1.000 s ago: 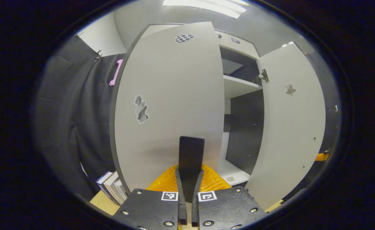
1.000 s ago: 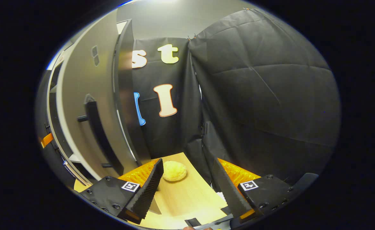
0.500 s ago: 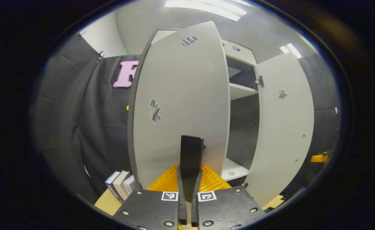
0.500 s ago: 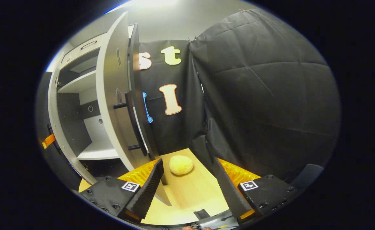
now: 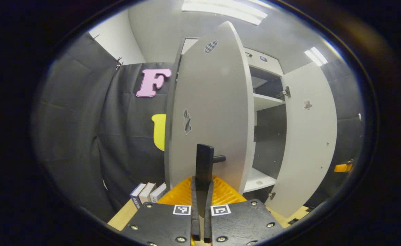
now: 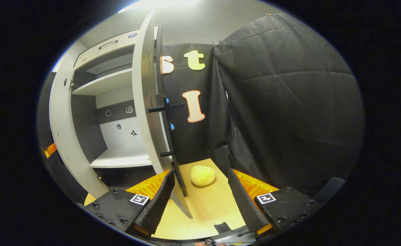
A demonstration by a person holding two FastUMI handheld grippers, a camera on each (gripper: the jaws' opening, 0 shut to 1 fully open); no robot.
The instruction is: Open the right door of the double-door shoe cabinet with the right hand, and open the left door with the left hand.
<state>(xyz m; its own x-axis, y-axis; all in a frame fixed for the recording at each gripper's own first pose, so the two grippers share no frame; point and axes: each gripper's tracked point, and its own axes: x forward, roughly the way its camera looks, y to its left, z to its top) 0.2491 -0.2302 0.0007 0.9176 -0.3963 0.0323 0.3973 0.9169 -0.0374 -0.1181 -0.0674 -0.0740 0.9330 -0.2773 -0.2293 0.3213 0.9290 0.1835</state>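
Both doors ajar; left tool (image 5: 200,191) on left door handle (image 5: 203,164).

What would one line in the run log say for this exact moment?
left claw: shut on left door handle | right claw: open, holding nothing | left door: open | right door: open

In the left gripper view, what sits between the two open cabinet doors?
In the left gripper view, the cabinet's open inside lies between the left door and the right door: a pale upper shelf, a dark back panel and a pale bottom shelf.
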